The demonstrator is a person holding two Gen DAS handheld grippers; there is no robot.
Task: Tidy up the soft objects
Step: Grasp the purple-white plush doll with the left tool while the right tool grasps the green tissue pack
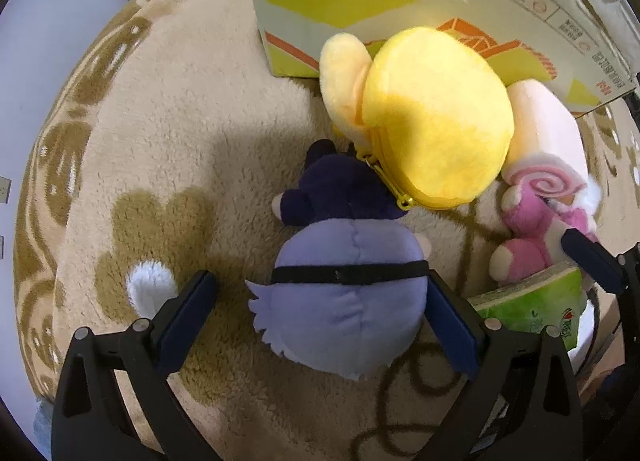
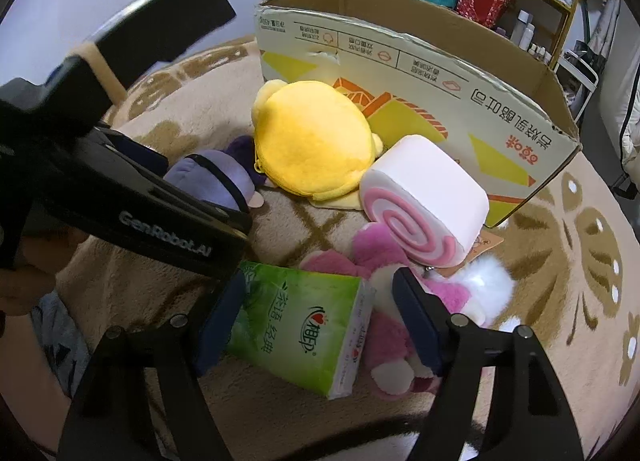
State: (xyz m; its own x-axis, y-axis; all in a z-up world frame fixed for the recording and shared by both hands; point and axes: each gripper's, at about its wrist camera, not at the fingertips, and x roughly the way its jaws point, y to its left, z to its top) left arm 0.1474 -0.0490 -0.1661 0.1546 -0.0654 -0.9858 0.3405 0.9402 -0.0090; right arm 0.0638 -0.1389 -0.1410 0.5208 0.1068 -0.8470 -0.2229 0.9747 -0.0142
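Straddling the lilac plush point(image 1: 344, 301) with our left tongs point(image 1: 320, 317), we have the pads spread wide, one pad clear of the toy on its left and the other close against its right flank, so nothing is clamped yet. The toy lies face down on the beige rug point(image 1: 160, 141), its black strap running across its back, and our approach along its length should let the pads close on the rounded body rather than on the thin wing flaps.

Our right tongs point(image 2: 320, 321) are also apart, set either side of the green tissue pack point(image 2: 300, 321), which rests tilted on the rug with the pink plush point(image 2: 384, 301) just beside and partly under it. Whether either pad already touches the pack we cannot tell.

The other soft things sit bunched in front of the open cardboard box point(image 2: 440, 73): the yellow plush pouch point(image 2: 312, 141) overlaps the lilac plush's dark end, and the pink swirl roll cushion point(image 2: 424, 201) leans over the pink plush. We judge the box to be the destination, since everything is gathered at its near wall and its top is open. Lifting the lilac toy may drag the yellow pouch with it, as the pouch's clasp lies on it.
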